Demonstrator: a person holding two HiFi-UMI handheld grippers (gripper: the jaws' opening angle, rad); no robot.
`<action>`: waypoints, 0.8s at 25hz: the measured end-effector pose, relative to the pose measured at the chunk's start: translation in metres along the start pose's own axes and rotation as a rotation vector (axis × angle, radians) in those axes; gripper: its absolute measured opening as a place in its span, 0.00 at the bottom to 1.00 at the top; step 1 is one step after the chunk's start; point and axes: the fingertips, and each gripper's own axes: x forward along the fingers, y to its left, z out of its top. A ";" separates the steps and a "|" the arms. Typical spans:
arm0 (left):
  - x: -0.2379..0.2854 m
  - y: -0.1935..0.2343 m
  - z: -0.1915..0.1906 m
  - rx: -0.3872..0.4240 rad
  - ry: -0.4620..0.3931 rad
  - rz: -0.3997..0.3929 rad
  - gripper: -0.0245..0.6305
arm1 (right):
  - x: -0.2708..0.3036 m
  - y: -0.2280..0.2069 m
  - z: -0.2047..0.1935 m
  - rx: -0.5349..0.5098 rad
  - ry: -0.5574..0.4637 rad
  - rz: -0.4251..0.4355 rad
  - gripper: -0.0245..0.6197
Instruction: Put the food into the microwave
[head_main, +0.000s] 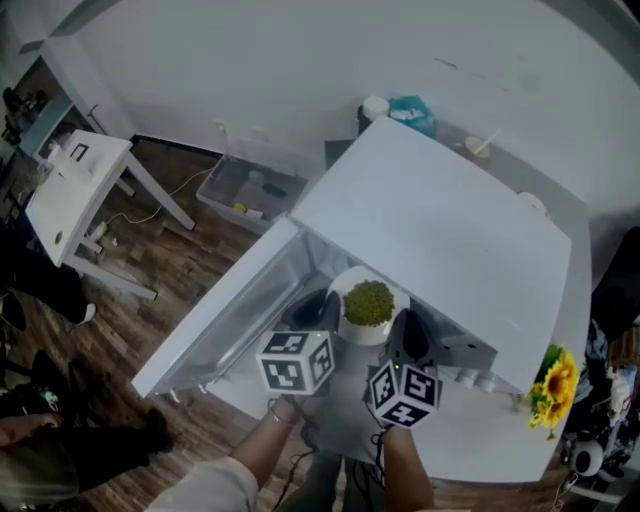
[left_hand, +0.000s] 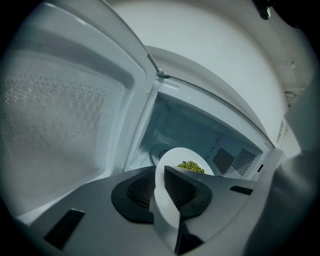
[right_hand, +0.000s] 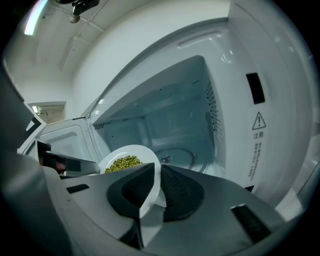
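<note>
Left tool (left_hand: 162, 189) and right tool (right_hand: 156, 192) clamp the plate (right_hand: 146, 152), probably of peas (right_hand: 122, 163).

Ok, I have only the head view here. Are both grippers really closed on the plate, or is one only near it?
Observer: The left gripper view shows the left gripper shut on the rim of the plate.
Operator: And the right one?
Observer: The right gripper is shut on the plate rim too.
Operator: Is anything inside?
Observer: The right gripper view shows only the glass turntable inside the microwave, with nothing on the part that shows.
</note>
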 end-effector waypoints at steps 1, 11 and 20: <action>0.005 0.001 -0.001 0.001 -0.002 -0.002 0.14 | 0.004 -0.002 -0.001 0.007 -0.004 -0.007 0.12; 0.050 0.006 -0.004 -0.011 -0.018 -0.030 0.14 | 0.033 -0.015 0.002 -0.022 -0.028 -0.099 0.12; 0.073 0.003 -0.003 -0.015 -0.043 -0.023 0.14 | 0.047 -0.026 0.002 -0.029 -0.041 -0.158 0.12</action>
